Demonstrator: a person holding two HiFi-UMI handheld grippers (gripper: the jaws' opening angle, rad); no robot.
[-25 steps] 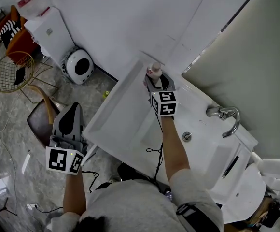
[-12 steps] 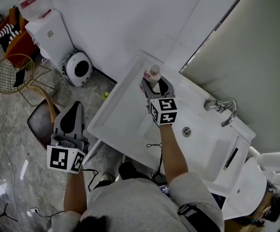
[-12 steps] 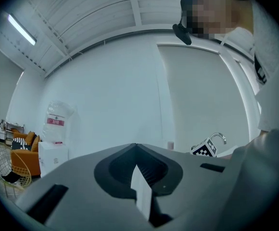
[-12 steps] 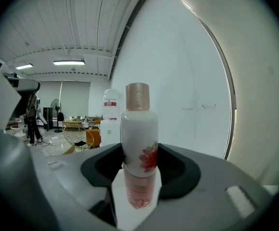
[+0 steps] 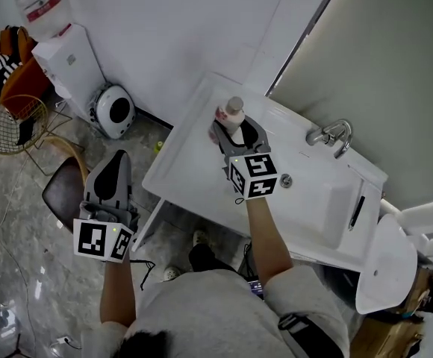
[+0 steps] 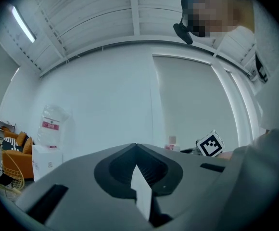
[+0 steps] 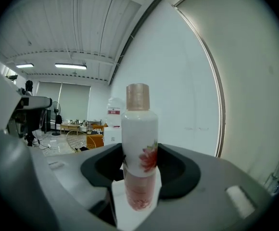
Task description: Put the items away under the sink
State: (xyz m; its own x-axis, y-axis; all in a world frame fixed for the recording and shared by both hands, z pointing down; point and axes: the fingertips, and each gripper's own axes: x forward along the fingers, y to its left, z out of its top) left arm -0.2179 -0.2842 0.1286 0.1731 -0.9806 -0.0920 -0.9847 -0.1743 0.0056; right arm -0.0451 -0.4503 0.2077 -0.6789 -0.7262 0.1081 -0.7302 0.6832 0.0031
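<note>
Over the left end of the white sink, we held the flower-printed white bottle upright, pinched between the jaws of our right gripper, while our left gripper, jaws pressed together on nothing, hung well apart, off the sink's edge.

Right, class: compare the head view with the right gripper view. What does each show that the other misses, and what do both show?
Only the head view: the white ceramic sink, its curved chrome tap, and the left gripper, jaws together and empty.
Only the right gripper view: the ceiling's long strip lights.
Both: the right gripper shut on the upright white plastic bottle with a tan cap, and the clear water jug with a red label in the background.
</note>
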